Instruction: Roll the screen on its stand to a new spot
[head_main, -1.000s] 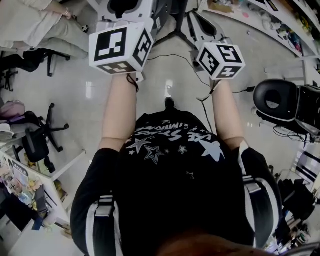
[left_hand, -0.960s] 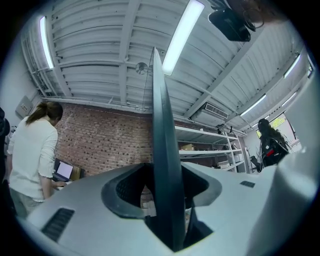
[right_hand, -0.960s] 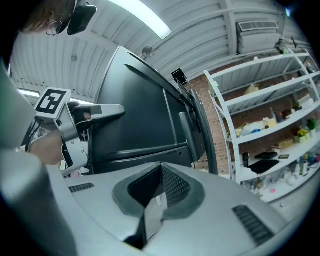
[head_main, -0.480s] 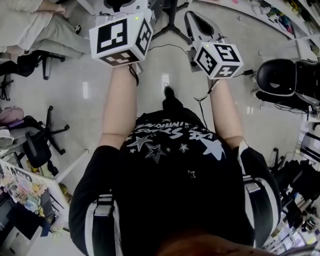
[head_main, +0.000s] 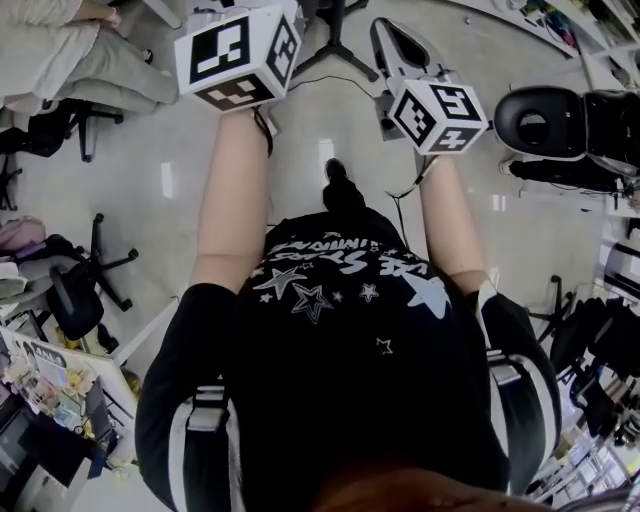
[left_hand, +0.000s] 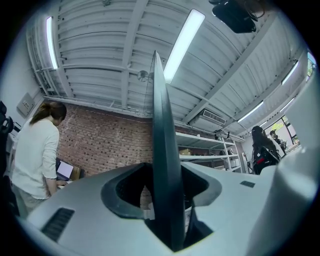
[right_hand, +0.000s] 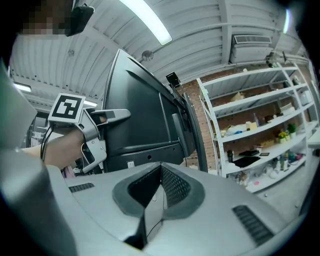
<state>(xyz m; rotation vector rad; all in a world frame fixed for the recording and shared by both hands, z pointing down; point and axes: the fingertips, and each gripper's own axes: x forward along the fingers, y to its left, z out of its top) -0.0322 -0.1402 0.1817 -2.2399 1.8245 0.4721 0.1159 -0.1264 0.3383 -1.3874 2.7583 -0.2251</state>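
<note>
The screen (right_hand: 140, 115) stood upright on its stand (head_main: 335, 40) on the open floor (head_main: 300, 130), just ahead of the person. Its thin dark edge ran up between the left tongs (left_hand: 165, 215), which pinched it. The right tongs (right_hand: 152, 200) were pressed onto a thin dark plate, seemingly another edge of the same screen. With both grips set, the rolling looked to be under way. Setting it at the new spot and letting go remained, and no view showed that spot.
</note>
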